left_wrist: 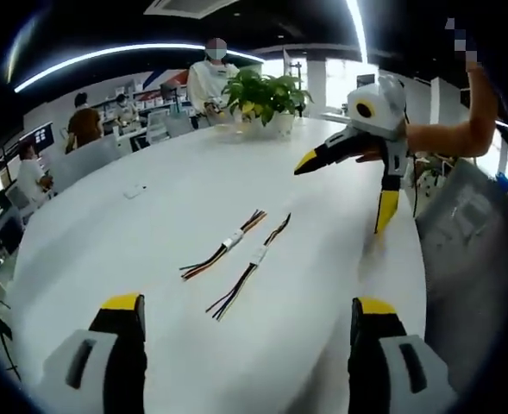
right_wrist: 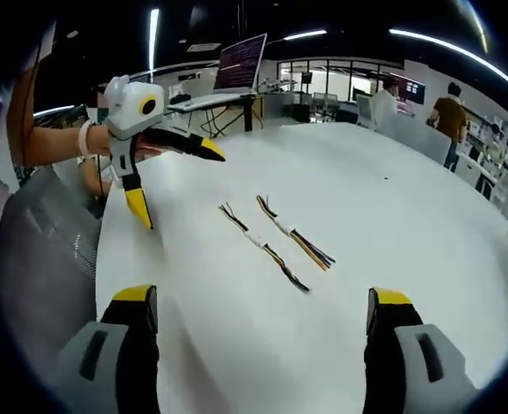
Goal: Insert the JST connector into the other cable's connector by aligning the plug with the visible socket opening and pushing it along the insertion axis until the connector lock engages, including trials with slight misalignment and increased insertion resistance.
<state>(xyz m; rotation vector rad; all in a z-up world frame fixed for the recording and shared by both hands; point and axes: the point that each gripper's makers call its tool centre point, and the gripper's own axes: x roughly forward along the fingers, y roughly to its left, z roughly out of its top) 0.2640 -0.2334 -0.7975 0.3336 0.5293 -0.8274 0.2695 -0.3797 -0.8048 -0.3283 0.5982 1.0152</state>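
Observation:
Two short multi-coloured wire cables lie side by side on the white table (left_wrist: 90,241), each with a white JST connector at its middle. In the left gripper view the left-hand cable (left_wrist: 225,247) and the right-hand cable (left_wrist: 250,268) lie ahead of my left gripper (left_wrist: 249,304), which is open and holds nothing. My right gripper (left_wrist: 346,186) hangs open above the table's right side, held by a hand. In the right gripper view the two cables (right_wrist: 263,247) (right_wrist: 293,235) lie beyond my open right gripper (right_wrist: 262,297). There my left gripper (right_wrist: 176,181) hovers open at the upper left.
A potted plant (left_wrist: 262,93) stands at the table's far end, with a person behind it. A small white item (left_wrist: 133,191) lies on the left of the table. A grey chair back (right_wrist: 42,259) stands close to the table edge. Desks, a screen (right_wrist: 241,62) and seated people fill the room.

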